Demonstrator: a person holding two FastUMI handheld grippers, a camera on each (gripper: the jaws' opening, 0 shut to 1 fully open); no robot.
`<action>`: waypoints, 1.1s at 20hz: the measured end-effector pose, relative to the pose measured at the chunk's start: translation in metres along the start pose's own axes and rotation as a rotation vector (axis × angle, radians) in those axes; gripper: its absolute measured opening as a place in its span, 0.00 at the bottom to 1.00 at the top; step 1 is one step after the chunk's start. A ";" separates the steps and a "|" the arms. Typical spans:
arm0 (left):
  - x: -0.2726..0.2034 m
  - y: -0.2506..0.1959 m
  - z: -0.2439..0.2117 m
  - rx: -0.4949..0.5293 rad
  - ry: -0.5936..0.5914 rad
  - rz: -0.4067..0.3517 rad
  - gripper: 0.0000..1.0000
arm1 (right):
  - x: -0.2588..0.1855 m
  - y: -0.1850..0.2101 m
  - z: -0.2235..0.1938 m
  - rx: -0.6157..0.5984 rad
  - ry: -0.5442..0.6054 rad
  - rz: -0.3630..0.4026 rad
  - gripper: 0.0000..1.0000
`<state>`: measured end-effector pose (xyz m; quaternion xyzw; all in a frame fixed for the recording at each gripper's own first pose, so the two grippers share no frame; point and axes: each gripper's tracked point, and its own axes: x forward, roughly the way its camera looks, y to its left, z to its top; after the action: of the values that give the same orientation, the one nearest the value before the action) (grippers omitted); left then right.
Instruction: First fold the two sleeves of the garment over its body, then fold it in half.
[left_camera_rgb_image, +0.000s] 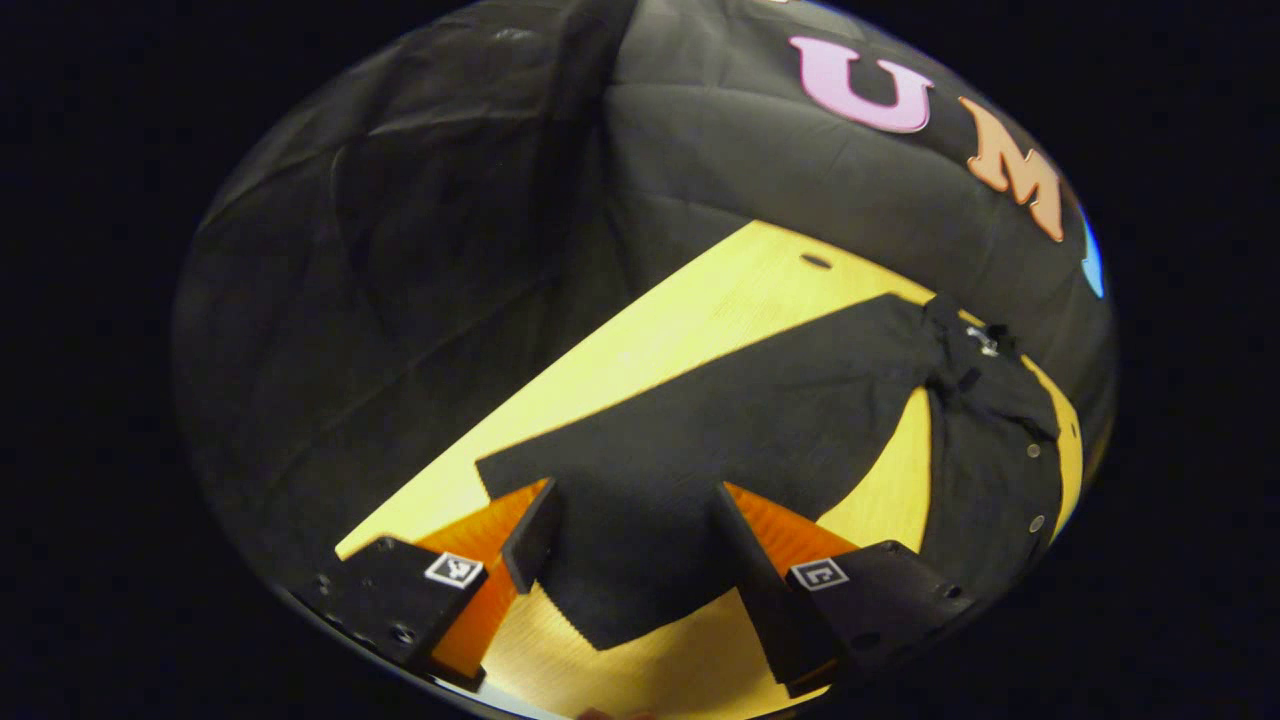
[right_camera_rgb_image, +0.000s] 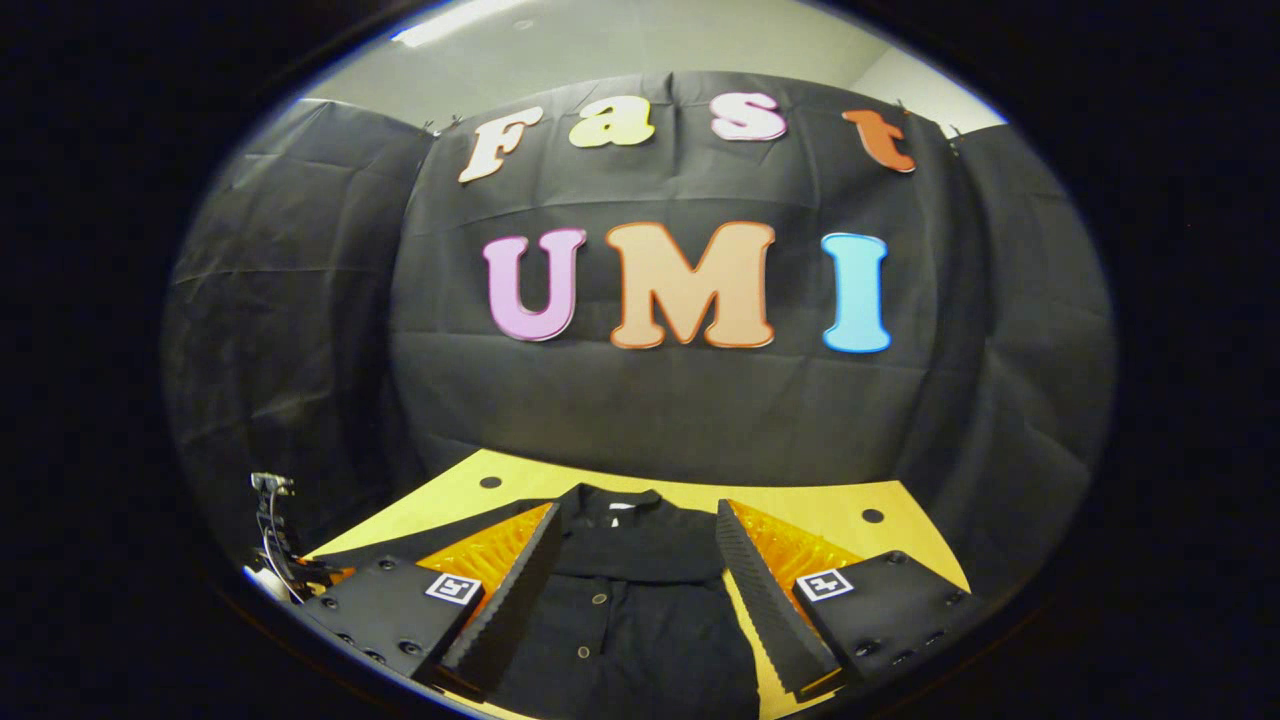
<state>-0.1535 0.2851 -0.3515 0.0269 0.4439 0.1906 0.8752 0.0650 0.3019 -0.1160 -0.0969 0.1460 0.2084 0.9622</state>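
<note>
Down low in the left gripper view, the left gripper (left_camera_rgb_image: 635, 540) has its two fingers spread wide, and between them lies the cuff end of a black sleeve (left_camera_rgb_image: 690, 450), flat on the yellow wooden table (left_camera_rgb_image: 700, 300). I cannot tell whether the fingertips touch the cloth or hang just above it; nothing is pinched. That sleeve stretches away from the fingers toward the body of the black garment (left_camera_rgb_image: 985, 450), which lies farther off at the right with its row of small buttons (left_camera_rgb_image: 1033, 451) showing and its collar at the far end. A small hole (left_camera_rgb_image: 816, 261) sits in the tabletop beyond the sleeve, near the black cloth wall (left_camera_rgb_image: 420, 250).

In the right gripper view, the right gripper (right_camera_rgb_image: 637, 575) is likewise spread apart, holding nothing, poised over the garment's buttoned front, the collar (right_camera_rgb_image: 620, 505) just past the fingertips. The shirt lies unfolded. Farther back the table's edge meets the cloth wall.
</note>
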 end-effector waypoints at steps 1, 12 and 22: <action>0.002 0.001 -0.001 0.040 -0.018 -0.004 0.92 | -0.004 -0.008 -0.002 0.005 -0.007 -0.024 0.98; 0.008 -0.025 0.004 0.109 -0.032 -0.043 0.04 | -0.011 -0.023 -0.030 0.025 0.061 -0.075 0.98; 0.000 -0.056 0.094 0.139 -0.137 -0.110 0.00 | -0.036 -0.063 -0.019 0.057 0.014 -0.136 0.99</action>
<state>-0.0622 0.2446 -0.3067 0.0760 0.3958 0.1086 0.9087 0.0560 0.2279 -0.1146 -0.0806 0.1516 0.1379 0.9755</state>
